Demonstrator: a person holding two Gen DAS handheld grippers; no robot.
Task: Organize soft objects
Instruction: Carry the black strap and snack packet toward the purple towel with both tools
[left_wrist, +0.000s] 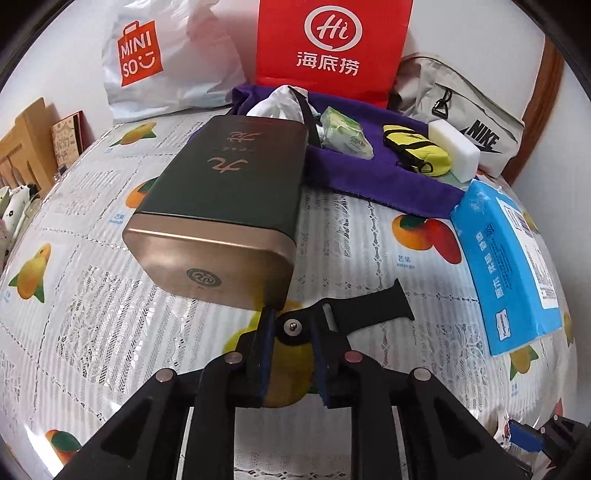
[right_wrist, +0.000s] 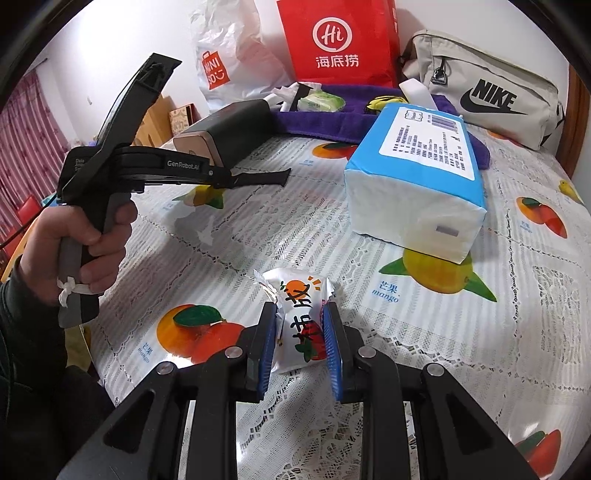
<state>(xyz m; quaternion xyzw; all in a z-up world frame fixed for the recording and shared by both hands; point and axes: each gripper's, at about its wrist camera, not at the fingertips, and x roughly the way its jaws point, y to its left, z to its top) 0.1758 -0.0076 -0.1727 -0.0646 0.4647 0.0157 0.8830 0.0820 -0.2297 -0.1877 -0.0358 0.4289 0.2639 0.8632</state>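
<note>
Right gripper (right_wrist: 299, 308) first: I have it clamped on the snack packet (right_wrist: 297, 291), a white sachet with an orange fruit and bold characters, both blue pads pressing into its sides so the wrapper bulges between them, and it sits low over the mango-print tablecloth (right_wrist: 369, 258) at the near edge. Just beyond it to the right lies the blue tissue pack (right_wrist: 413, 177), flat on the cloth with its label up. Over on my left hand (right_wrist: 88, 240), the left gripper (left_wrist: 295, 314) stands at a narrow gap with the round end of a black strap (left_wrist: 369, 306) sitting between the pads; the rest of the strap sticks out to the right, and I cannot tell whether the pads press on it or merely flank it. Right ahead of those fingers the dark green tin (left_wrist: 218, 206) lies on its side, bronze end towards me, almost touching my left fingertip. Behind it the purple cloth (left_wrist: 369, 177) is spread out, carrying a green-and-white packet (left_wrist: 343, 134), a yellow pouch (left_wrist: 417, 147) and, just beside that, a white foam block (left_wrist: 458, 147). Along the back wall stand a white shopping bag (left_wrist: 166, 59), a red paper bag (left_wrist: 332, 44) and a beige sling bag (left_wrist: 472, 122).
</note>
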